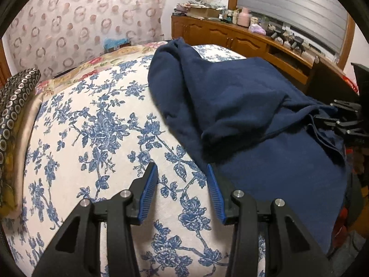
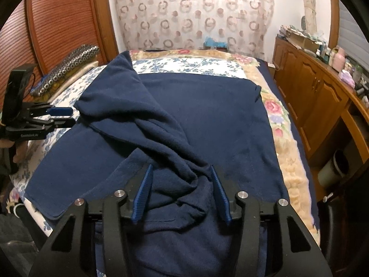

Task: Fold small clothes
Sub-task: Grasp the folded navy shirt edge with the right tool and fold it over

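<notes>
- Left gripper (image 2: 66,116): faint white lettering on its black body, too blurred to read; jaws parted, empty, over the blue-floral bedsheet (image 1: 92,120).
- Navy sweater (image 2: 184,120): spread on the bed, one sleeve crossing it.
- Right gripper (image 2: 181,173): wide open astride bunched fabric, gripping nothing.

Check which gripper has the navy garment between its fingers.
The right gripper: open, navy garment bunched between its fingers. The left gripper, also open, hovers over bare floral sheet.

faint pale lettering on the left gripper (image 2: 60,117) body, too small to read
</notes>
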Motion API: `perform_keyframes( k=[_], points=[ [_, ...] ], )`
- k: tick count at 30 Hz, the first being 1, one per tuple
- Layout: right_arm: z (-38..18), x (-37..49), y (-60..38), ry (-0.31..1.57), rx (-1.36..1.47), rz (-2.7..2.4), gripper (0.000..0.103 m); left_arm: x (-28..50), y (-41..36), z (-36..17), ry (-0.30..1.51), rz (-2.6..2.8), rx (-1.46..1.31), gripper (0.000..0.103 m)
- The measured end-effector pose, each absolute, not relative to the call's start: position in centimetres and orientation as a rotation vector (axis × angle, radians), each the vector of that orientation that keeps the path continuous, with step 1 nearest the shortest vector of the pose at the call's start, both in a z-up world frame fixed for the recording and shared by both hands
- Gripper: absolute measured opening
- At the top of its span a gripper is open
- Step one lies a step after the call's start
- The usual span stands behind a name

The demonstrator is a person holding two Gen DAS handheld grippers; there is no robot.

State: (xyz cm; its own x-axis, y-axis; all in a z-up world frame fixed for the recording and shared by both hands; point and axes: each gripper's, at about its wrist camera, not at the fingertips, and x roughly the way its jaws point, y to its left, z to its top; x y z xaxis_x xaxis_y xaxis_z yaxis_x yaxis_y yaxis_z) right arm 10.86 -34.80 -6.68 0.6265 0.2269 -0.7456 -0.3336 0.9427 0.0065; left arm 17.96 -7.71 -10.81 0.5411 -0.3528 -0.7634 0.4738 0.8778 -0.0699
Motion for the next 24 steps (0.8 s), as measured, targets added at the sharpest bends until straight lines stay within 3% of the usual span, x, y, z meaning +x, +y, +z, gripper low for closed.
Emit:
perform_keyframes(
  k=[3, 6, 13, 24],
  points=[
    [-6.6, 10.7, -34.5, 0.825, -0.159, 0.317, 0.032, 17.9, -7.7, -10.8, 0.87, -0.492, 0.152, 0.044],
    [-6.5, 10.4, -34.1, 0.817, -0.19, 0.324, 0.013, 18.1, -7.7, -10.9, 0.873, -0.497, 0.151, 0.047],
    [-5.3, 9.5, -33.2, 0.775, -0.232, 0.332, 0.009, 18.2, -7.9, -10.9, 0.873, -0.508, 0.166, 0.057],
    [-1.6, 8.4, -33.4, 0.655, -0.196, 0.333, 0.007, 18.4, -7.6, -11.0, 0.875, -0.502, 0.164, 0.059]
  ],
)
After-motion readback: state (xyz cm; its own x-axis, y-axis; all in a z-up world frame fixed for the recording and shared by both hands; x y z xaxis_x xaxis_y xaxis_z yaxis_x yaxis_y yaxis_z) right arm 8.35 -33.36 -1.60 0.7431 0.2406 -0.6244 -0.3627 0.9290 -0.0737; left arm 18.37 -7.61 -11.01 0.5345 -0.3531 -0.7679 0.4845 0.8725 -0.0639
